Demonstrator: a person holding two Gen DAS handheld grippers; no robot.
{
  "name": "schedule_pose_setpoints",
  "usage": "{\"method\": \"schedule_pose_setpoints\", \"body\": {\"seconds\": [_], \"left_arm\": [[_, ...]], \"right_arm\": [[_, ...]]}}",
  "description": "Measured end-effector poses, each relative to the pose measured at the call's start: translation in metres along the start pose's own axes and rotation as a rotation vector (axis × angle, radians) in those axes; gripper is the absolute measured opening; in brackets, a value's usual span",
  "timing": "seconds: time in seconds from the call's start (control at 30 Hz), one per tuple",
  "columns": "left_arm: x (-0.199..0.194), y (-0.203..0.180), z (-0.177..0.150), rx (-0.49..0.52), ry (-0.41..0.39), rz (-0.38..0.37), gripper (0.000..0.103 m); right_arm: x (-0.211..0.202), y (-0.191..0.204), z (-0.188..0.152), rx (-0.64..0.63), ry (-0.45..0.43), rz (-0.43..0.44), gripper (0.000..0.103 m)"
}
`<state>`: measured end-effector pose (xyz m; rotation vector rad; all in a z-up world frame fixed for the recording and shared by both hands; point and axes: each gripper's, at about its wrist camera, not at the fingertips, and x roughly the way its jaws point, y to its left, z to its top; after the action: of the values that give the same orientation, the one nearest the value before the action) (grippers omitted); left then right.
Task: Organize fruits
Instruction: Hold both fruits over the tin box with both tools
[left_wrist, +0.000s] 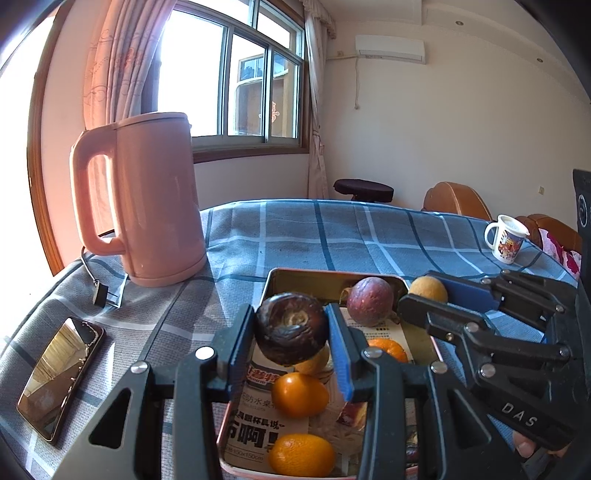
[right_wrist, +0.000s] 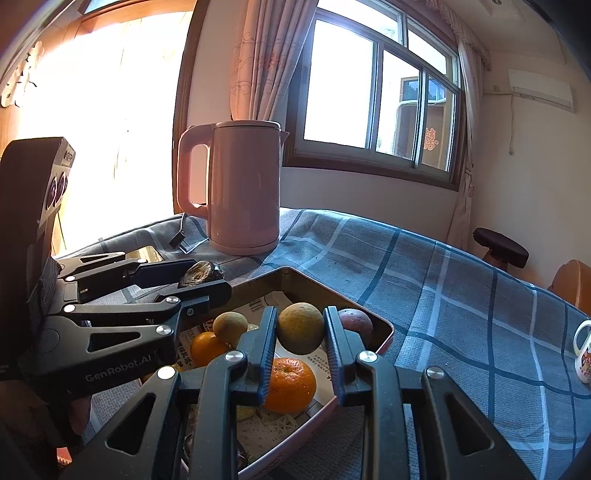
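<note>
the left gripper (left_wrist: 291, 328) squeezes a dark wrinkly fruit (left_wrist: 291, 326); the right gripper (right_wrist: 300, 330), marked "genrobot.ai" and "das", squeezes a yellow-green fruit (right_wrist: 301, 326) over the tray (right_wrist: 380, 332).

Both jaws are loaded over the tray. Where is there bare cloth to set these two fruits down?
Free: the blue checked tablecloth beyond the tray, between the pink kettle and the mug; also the cloth right of the tray in the right wrist view. Crowded: the tray itself, full of oranges, and the left edge by the phone and plug.
</note>
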<state>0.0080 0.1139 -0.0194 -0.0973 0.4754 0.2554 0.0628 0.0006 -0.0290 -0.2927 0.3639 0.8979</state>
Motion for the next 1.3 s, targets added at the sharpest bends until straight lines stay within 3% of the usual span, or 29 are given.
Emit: {"method": "schedule_pose_setpoints", "body": {"seconds": [1.03, 1.3], "left_arm": [[0.011, 0.003, -0.008, 0.075, 0.109, -0.008, 0.041], [0.014, 0.000, -0.009, 0.105, 0.124, 0.022, 0.041]], "right_arm": [[0.032, 0.007, -0.007, 0.051, 0.116, 0.041, 0.027], [0.040, 0.007, -0.008, 0.053, 0.156, 0.048, 0.027]]}}
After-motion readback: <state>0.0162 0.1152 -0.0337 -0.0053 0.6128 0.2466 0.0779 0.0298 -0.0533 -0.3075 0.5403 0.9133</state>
